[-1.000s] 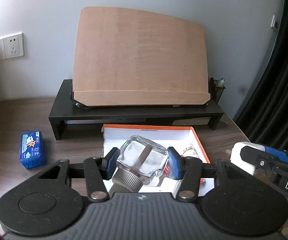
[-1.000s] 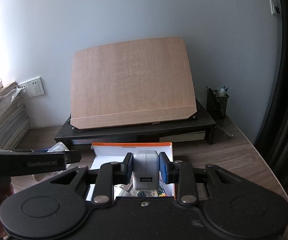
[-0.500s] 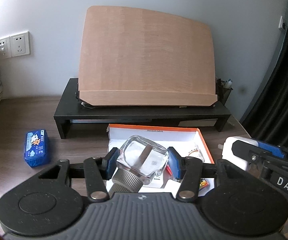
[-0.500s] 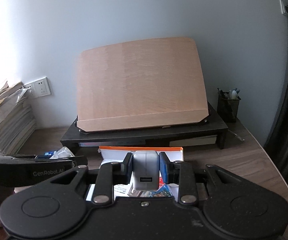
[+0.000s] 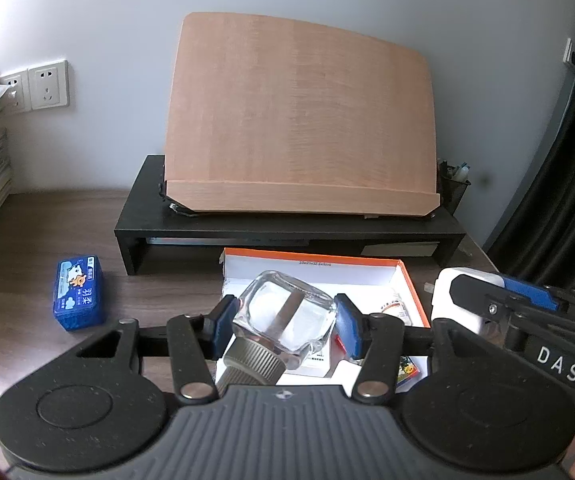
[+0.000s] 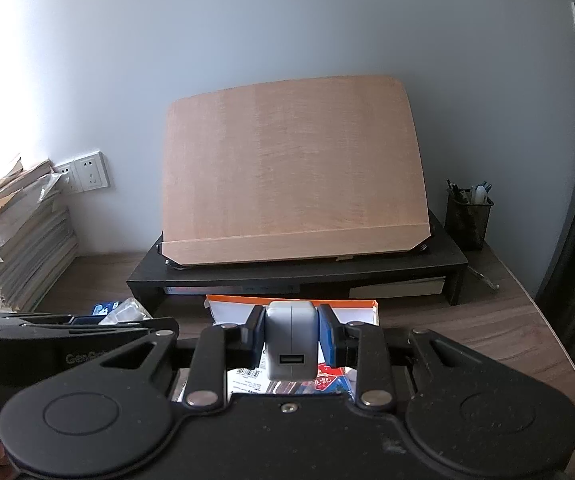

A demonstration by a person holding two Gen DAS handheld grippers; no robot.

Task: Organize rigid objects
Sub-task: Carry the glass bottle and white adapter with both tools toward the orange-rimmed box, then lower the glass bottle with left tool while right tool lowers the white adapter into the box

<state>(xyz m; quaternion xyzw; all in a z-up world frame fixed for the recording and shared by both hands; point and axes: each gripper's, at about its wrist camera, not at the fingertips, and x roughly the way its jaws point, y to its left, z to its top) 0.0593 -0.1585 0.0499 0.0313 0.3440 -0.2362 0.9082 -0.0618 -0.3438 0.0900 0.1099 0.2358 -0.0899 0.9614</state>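
Left hand-held gripper (image 5: 284, 326) is clamped on the glass bottle (image 5: 287, 322), pads on its flat sides, metal cap toward the camera, held above the box (image 5: 403, 280). Glass looks heavy, slick and breakable, so the flat sides seem the safest hold. Right hand-held gripper (image 6: 291, 340) pinches the charger (image 6: 290, 340) by its flat faces; light, stiff, forgiving. Both hover over the worktop (image 5: 27, 232).
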